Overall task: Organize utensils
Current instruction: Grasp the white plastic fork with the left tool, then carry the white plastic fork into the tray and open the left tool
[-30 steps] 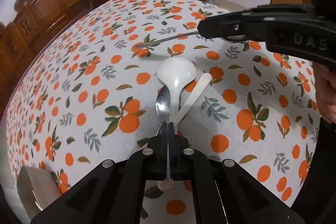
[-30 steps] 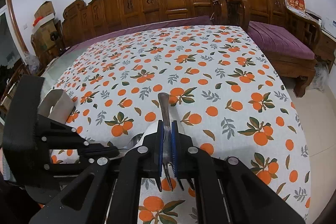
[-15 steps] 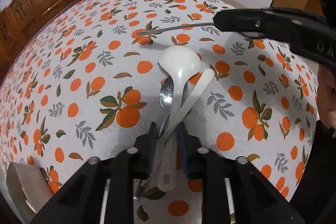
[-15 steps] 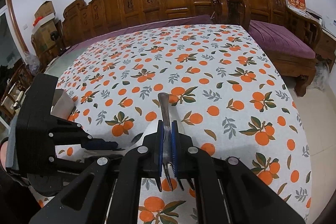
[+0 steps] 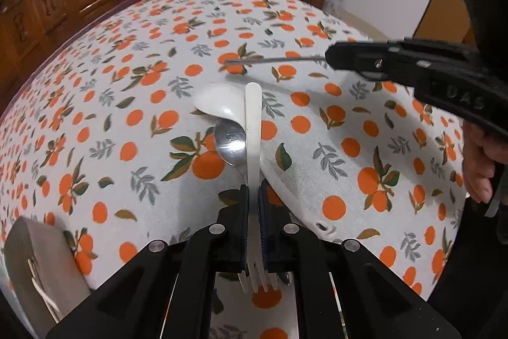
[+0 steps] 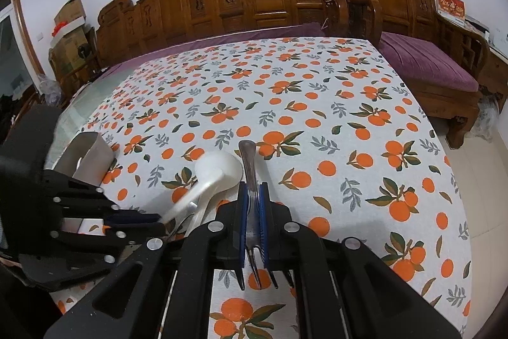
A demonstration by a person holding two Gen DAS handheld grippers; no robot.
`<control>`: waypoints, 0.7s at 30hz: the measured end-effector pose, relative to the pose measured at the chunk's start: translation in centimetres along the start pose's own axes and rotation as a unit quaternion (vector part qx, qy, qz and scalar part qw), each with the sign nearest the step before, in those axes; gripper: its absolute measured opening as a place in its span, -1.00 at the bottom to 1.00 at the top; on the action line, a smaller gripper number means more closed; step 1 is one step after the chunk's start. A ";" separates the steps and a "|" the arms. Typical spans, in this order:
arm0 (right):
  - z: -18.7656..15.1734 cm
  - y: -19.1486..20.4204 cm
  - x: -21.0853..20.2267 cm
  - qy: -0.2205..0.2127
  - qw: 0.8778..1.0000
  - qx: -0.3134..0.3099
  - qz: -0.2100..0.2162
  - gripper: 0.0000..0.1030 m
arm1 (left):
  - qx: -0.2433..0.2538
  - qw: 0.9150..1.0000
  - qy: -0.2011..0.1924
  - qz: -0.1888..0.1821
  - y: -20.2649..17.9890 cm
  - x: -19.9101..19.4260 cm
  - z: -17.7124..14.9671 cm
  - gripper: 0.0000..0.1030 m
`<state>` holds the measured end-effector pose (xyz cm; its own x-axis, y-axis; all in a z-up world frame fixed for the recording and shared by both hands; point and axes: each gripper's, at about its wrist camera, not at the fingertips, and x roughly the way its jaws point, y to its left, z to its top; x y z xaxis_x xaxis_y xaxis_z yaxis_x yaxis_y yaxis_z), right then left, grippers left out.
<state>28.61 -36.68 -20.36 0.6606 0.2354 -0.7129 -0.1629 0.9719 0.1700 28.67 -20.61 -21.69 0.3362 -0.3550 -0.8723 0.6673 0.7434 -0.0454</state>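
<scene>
1. The white plastic fork (image 5: 253,129) is clamped in your left gripper (image 5: 253,205). Its handle runs forward past the fingertips and its tines stick out behind the pads, toward the camera. The jaws have just been closing, and they now pinch the fork's neck between them.
2. Under that fork lie two spoons on the tablecloth (image 5: 127,180): a white plastic ladle-shaped spoon (image 5: 219,102), bowl tipped to the left, and a metal spoon (image 5: 231,142) with its bowl just beside the fork handle. From the left view the fork handle crosses over the edge of both bowls; you cannot tell whether it touches them.
3. Your right gripper (image 6: 253,205) is closed tight on a metal fork (image 6: 249,161). The handle points forward and up over the cloth, and the tines hang down behind the blue pads.
4. In the left view the same metal fork shows as a thin rod reaching in from the right, above the cloth and beyond the white fork's tip, well clear of it.
5. In the right view your left gripper sits low at the left, with the white spoon's bowl (image 6: 219,167) just beside the metal fork's handle.
6. A metal holder (image 6: 89,158) stands at the left near edge of the table, upright, apart from the utensils.
7. Your right hand (image 5: 482,161) shows at the right edge of the left view.
</scene>
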 end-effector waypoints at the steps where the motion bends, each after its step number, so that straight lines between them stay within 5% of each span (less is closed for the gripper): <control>1: 0.0 0.1 0.0 -0.001 1.000 0.000 0.002 -0.84 | -0.005 1.000 -0.003 0.001 0.2 -0.3 -0.1 -0.90; 21: 0.1 7.9 -0.8 -0.011 0.996 -0.086 0.036 -0.84 | -0.091 0.992 -0.058 0.065 7.1 -9.1 -4.7 -0.90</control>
<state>26.89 -29.22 -18.44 0.6583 0.3059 -0.6878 -0.3322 0.9380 0.0992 27.27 -9.45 -16.40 0.4936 -0.3045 -0.8146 0.4853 0.8738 -0.0326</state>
